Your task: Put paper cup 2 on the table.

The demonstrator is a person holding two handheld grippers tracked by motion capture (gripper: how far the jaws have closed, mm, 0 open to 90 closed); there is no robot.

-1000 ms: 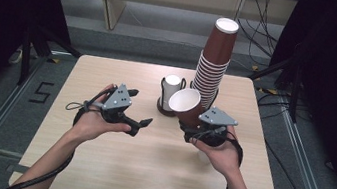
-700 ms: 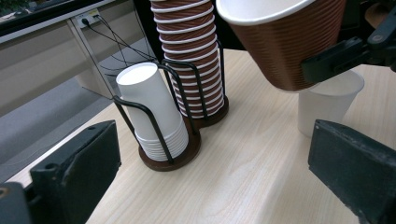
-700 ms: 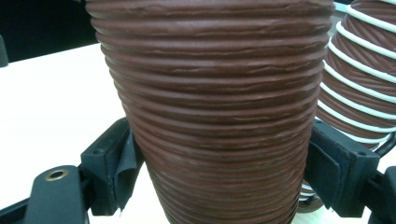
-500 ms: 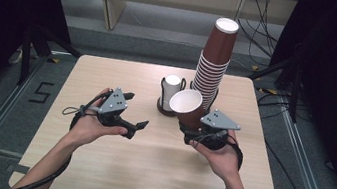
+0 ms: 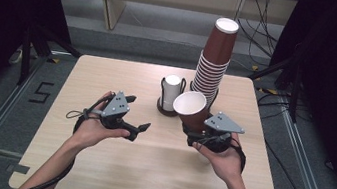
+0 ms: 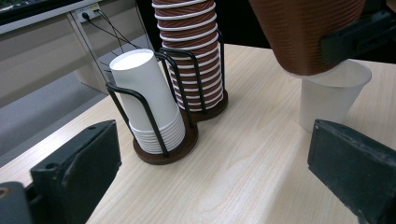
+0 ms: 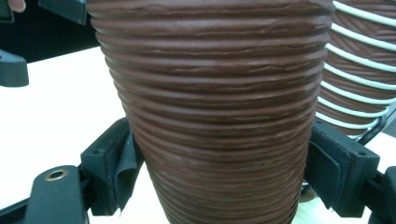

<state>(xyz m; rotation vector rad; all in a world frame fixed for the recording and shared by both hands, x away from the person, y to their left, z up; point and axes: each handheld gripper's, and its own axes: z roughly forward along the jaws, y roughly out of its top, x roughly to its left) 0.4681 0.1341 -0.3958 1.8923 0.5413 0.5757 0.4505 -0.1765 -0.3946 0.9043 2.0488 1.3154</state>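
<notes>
Brown ribbed cup (image 7: 219, 116) — unprinted — pinched in right gripper (image 5: 200, 129) jaws; left gripper (image 5: 137, 129) jaws spread.

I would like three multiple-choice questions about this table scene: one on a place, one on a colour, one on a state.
1. Where is the single white cup?
A. on the table, under the held cup
B. in the wire holder
C. on the floor

2. What colour is the cup in the right gripper?
A. white
B. brown
C. green

3. How are the left gripper's jaws?
A. shut on a cup
B. open, holding nothing
C. shut on a holder

Answers:
1 A, it stands below the brown cup.
2 B, ribbed brown wall.
3 B, jaws stand apart.
</notes>
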